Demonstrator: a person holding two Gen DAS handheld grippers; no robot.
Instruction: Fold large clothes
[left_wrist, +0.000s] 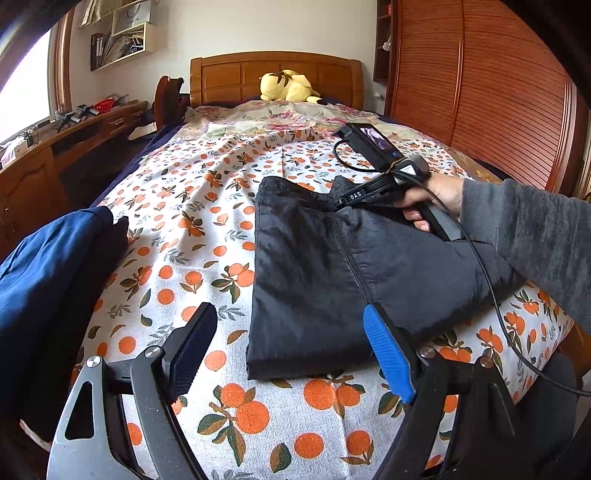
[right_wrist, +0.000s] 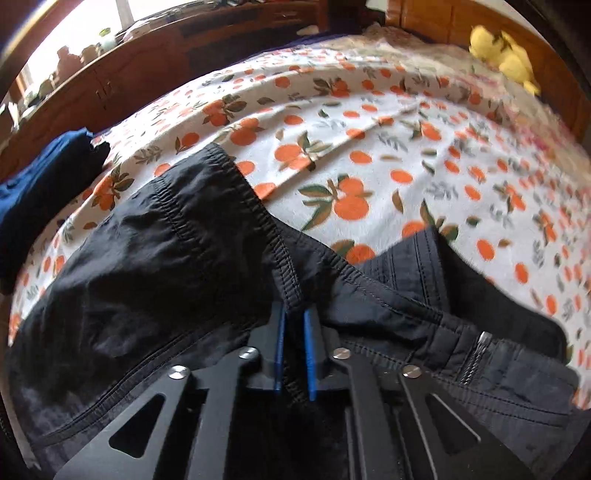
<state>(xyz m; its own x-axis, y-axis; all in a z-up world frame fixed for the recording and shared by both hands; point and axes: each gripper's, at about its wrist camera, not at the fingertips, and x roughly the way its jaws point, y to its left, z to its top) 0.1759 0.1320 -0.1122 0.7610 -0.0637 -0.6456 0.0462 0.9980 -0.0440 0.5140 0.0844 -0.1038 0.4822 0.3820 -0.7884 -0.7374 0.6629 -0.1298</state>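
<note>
Black trousers (left_wrist: 332, 266) folded on bed (left_wrist: 207, 206); right gripper (right_wrist: 294, 321) pinching their waistband, left gripper (left_wrist: 291, 336) gaping empty beside near hem.

Blurred plush toy (right_wrist: 506, 55), far corner

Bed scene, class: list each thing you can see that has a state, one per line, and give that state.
Black trousers: partly folded, flat on the bed, waistband pinched.
Right gripper: jaws shut on the trousers' waistband.
Left gripper: jaws open, holding nothing, above the near edge of the trousers.
Blue garment: bunched at the bed's left edge.
Bedsheet: spread, slightly wrinkled.
Yellow soft toy: lying against the headboard.
</note>
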